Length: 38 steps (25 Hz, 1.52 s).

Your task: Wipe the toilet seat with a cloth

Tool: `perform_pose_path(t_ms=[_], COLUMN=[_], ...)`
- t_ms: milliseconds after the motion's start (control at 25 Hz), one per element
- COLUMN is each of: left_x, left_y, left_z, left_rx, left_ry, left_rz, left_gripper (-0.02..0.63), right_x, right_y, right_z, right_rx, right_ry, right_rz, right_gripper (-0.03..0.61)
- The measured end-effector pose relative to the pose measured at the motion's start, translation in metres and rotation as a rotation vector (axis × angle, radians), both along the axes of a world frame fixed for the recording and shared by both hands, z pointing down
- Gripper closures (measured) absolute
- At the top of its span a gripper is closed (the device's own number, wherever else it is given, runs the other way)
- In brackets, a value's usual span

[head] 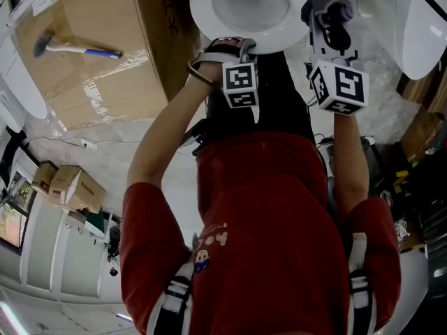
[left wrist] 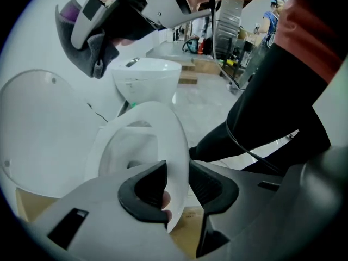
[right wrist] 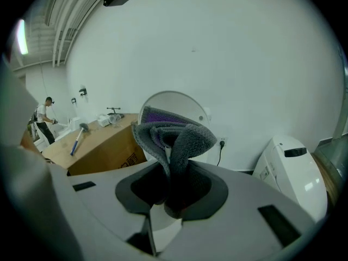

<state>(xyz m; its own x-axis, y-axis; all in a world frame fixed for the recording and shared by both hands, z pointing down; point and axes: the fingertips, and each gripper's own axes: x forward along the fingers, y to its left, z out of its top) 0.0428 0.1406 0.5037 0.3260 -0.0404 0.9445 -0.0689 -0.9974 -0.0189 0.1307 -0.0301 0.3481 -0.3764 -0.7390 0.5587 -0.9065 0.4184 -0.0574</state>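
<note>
The white toilet seat (head: 202,21) rings the bowl at the top of the head view. My left gripper (head: 234,47) points steeply down at the seat's near rim. In the left gripper view the seat (left wrist: 155,126) is tilted up, and its edge passes between the jaws of the left gripper (left wrist: 178,186), which stand open around it. The round lid (left wrist: 38,129) is raised behind. My right gripper (head: 328,12) hovers at the bowl's right side, shut on a folded grey and purple cloth (right wrist: 174,137), which sticks up out of the right gripper (right wrist: 173,192).
A big cardboard box (head: 105,82) with a hammer (head: 73,47) on it stands left of the toilet. Another white toilet (left wrist: 147,80) sits further back, and one more white fixture (right wrist: 291,167) on the right. Small boxes (head: 66,187) lie on the floor.
</note>
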Motion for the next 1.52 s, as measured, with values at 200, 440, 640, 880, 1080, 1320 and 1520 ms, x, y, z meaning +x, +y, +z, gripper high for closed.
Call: perform_pose_path(t_ms=[200,440,640,880,1080,1320,1520], left_x=[-0.001,-0.002,-0.003,-0.001,0.001,0.001,-0.003], left_y=[0.022,0.035,0.039,0.038,0.039,0.038,0.034], left_z=[0.051,0.106,0.147,0.189,0.197,0.196,0.191], left_rx=[-0.02,-0.062,-0.068,-0.044,-0.053,-0.027,-0.007], left_ry=[-0.027,-0.052,-0.089,-0.129,-0.093,-0.059,0.009], left_rz=[0.034,-0.006,-0.003,-0.015,-0.05,-0.079,-0.196], left_gripper=[0.48,0.485,0.497,0.515,0.522,0.523,0.555], right_x=[-0.006,-0.012,-0.019,-0.025,-0.028,-0.031,-0.037], right_y=[0.013,0.016,0.014,0.016,0.018,0.012,0.003], right_z=[0.038,0.072,0.097,0.125,0.142,0.154,0.159], right_rx=[-0.037,-0.055,-0.058,-0.067,-0.08,-0.089,-0.093], right_ry=[0.017,-0.016,-0.001,0.007,0.004,-0.004,-0.007], right_rz=[-0.025,-0.042,-0.075,-0.101,-0.101,-0.101,-0.121], right_gripper=[0.497,0.497,0.497,0.497,0.497,0.497,0.497])
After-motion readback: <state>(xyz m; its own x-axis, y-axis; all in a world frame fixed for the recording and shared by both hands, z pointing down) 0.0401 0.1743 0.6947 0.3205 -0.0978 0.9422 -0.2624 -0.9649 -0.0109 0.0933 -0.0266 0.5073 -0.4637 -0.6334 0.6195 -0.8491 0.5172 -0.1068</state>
